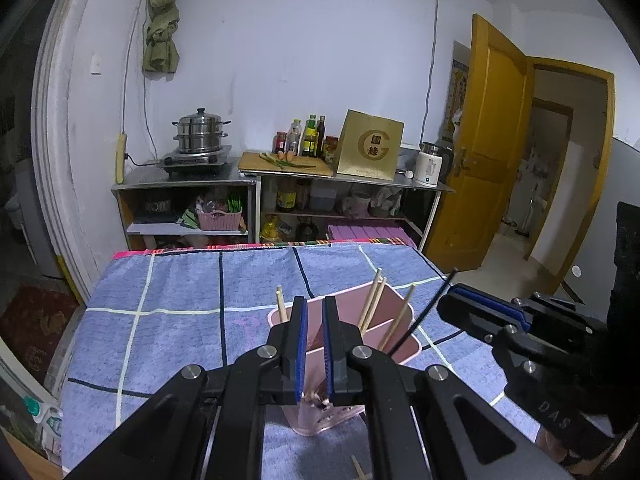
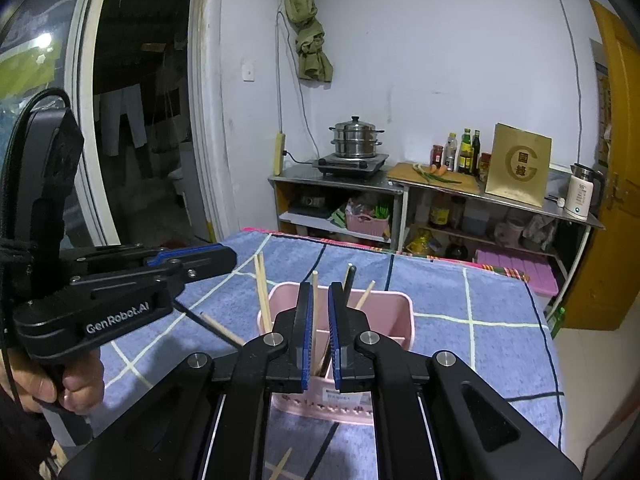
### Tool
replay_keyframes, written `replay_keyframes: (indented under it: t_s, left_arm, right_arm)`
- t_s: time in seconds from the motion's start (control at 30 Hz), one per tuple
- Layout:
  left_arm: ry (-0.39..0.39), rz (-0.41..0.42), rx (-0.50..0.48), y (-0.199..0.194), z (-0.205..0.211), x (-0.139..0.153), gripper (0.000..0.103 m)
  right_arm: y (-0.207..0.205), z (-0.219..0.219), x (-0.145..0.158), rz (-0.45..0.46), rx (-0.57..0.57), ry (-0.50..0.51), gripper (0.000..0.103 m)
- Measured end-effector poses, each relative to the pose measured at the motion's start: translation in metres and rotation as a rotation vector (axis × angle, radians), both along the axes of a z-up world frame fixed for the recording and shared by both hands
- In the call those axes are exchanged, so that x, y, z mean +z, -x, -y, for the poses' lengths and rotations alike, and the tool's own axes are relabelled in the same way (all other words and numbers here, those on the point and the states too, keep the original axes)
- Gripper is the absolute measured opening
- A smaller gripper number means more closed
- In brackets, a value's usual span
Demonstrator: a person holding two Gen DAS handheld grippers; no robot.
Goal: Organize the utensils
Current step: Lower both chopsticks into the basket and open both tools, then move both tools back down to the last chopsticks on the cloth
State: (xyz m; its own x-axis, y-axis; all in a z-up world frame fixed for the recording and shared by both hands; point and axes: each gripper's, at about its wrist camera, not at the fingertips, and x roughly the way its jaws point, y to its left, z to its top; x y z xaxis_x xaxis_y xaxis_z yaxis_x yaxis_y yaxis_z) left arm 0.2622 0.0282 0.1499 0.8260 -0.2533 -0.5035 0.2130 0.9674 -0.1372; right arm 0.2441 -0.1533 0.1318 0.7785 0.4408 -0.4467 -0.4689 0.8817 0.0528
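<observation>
Black left gripper [image 1: 314, 300] and right gripper [image 2: 320, 286], both tilted down toward pink holder [image 2: 396, 320], jaws almost together, nothing between.

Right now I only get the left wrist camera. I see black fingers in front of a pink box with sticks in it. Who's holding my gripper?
Observer: In the right wrist view, a person's hand is wrapped round the handle of the left gripper.
Operator: Is anything written on it?
Observer: Yes, white lettering on its side reads GenRobot.AI.
Operator: What's way off to the left, past the white frame? It's just dark for me.
Observer: It's a dark opening, and pale clothes hang inside it.
</observation>
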Motion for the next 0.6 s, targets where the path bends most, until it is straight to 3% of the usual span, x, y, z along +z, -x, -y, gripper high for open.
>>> replay_keyframes:
  t_s: [0.37, 0.6]
  left_arm:
    - [-0.001, 0.032, 0.007, 0.054, -0.006, 0.002, 0.008]
    - [0.004, 0.029, 0.008, 0.089, -0.008, -0.013, 0.014]
  right_arm:
    - [0.033, 0.020, 0.000, 0.001, 0.004, -0.035, 0.011]
    - [0.062, 0.024, -0.013, -0.006, 0.022, -0.035, 0.012]
